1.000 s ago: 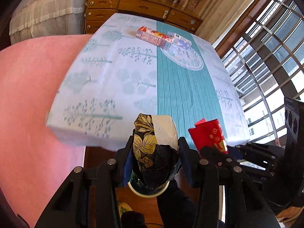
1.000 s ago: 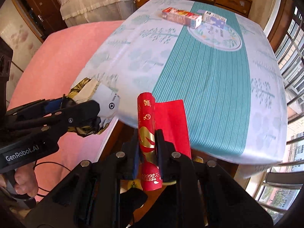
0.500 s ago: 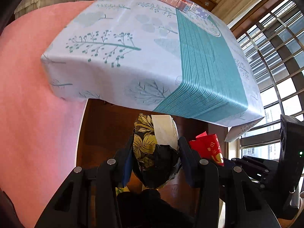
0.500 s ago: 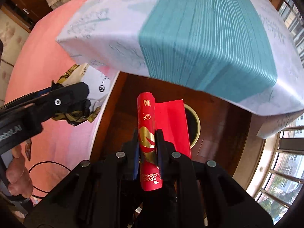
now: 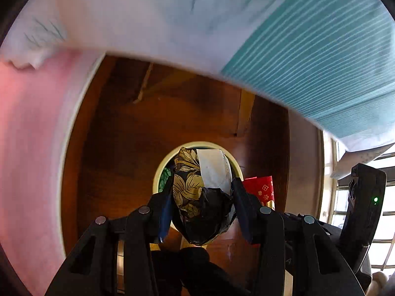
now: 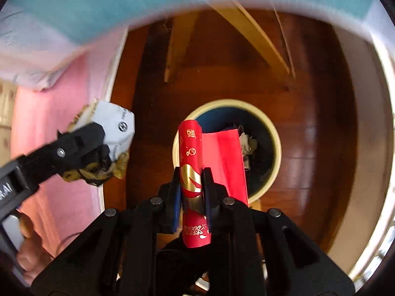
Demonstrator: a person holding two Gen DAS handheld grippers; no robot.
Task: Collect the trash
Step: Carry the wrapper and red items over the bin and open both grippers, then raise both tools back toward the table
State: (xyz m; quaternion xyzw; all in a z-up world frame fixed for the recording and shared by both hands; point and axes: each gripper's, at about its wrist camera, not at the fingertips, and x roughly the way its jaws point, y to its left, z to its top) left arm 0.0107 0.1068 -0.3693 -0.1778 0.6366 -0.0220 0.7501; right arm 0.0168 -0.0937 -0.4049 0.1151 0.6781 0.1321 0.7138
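My left gripper (image 5: 201,194) is shut on a crumpled black, gold and white wrapper (image 5: 202,192), which hangs right over a round cream-rimmed bin (image 5: 163,165) on the wooden floor. My right gripper (image 6: 191,180) is shut on a rolled red and gold envelope (image 6: 191,153) whose flat red flap (image 6: 224,157) spreads over the same bin (image 6: 274,133). Crumpled paper lies inside the bin. In the right wrist view the left gripper (image 6: 81,143) with its wrapper (image 6: 116,125) hangs to the left of the bin. The red envelope (image 5: 261,190) shows beside the left fingers.
The table's edge with its white and teal striped cloth (image 5: 308,56) overhangs at the top of both views. A pink rug (image 5: 32,148) covers the floor on the left. Wooden table legs (image 6: 254,37) stand behind the bin. A hand (image 6: 27,254) grips the left gripper's handle.
Both grippers have dropped from table height to below the tabletop's edge, each still clamping its piece of trash. The bin has come into full view beneath them.
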